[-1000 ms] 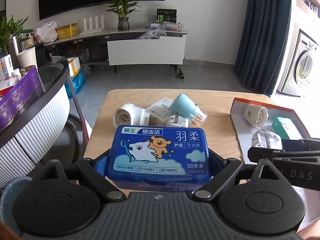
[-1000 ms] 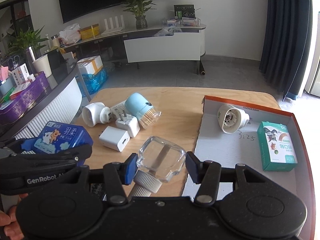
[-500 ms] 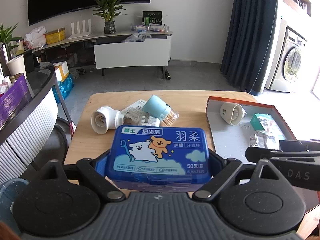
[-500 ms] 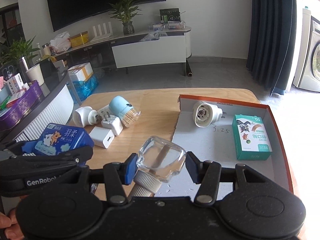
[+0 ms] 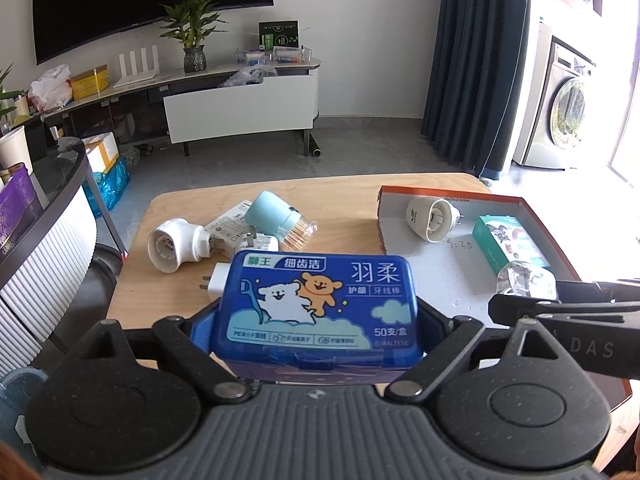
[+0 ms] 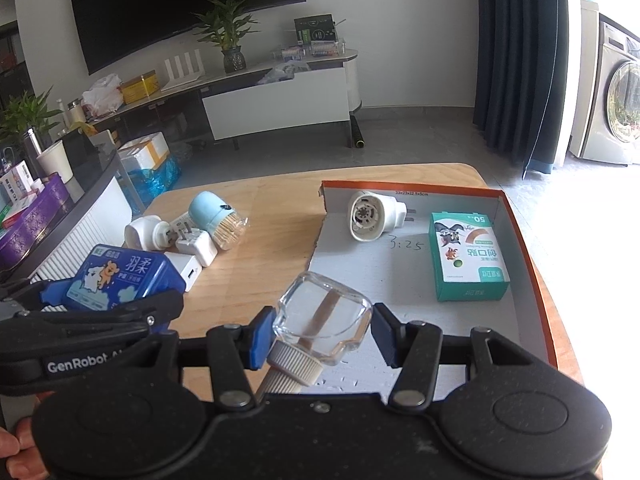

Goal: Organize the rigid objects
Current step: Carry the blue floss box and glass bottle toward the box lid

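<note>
Both grippers are drifting rightward over the wooden table compared with a second ago, so the orange-rimmed cardboard tray is now sitting closer to the middle of the right wrist view and showing more fully at the right of the left wrist view. At lower centre of the left wrist view, the left gripper is clenching a blue floss-pick box between its fingers, held flat with its printed lid facing up. At lower centre of the right wrist view, the right gripper is grasping a clear glass bottle by its sides, its ribbed white cap pointing back toward the camera, and it is hovering over the near left corner of the tray. Inside the tray, a white plug-in device is lying on its side at the far end, beside a green bandage box. At centre left of the same view, a pale blue toothpick holder, two white chargers and another white plug-in unit are crowding together on the table.
</note>
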A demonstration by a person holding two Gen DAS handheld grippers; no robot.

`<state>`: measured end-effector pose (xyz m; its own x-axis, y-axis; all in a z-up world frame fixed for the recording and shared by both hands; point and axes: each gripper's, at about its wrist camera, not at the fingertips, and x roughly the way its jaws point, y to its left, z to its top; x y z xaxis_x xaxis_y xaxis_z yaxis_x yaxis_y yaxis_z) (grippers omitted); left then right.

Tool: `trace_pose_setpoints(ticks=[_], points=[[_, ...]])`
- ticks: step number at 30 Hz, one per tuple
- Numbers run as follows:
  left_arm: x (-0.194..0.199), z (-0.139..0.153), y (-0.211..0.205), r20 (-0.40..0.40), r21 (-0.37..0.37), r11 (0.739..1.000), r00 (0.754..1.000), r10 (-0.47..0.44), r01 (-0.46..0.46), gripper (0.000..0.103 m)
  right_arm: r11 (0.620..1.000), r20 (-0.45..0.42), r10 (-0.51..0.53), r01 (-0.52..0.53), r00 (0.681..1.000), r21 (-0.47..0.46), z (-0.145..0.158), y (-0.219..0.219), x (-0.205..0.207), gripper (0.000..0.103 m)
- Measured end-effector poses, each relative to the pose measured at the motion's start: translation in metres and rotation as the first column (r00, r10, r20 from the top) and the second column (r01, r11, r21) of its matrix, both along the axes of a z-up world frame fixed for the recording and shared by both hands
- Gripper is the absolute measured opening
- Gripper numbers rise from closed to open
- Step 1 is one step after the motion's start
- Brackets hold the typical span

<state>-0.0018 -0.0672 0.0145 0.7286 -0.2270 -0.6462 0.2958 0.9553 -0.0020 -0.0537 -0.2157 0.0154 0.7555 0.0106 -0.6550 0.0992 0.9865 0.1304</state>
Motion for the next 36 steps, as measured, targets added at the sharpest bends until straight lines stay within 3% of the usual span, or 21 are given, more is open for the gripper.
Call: trace_pose_setpoints(ticks=[36], points=[[0.001, -0.011, -0.059, -0.024, 0.017, 0.992, 0.992, -0.124, 0.125, 0.094, 0.992, -0.007, -0.127, 0.127, 0.992, 0.02, -0.006, -0.06, -0.013, 0.064]])
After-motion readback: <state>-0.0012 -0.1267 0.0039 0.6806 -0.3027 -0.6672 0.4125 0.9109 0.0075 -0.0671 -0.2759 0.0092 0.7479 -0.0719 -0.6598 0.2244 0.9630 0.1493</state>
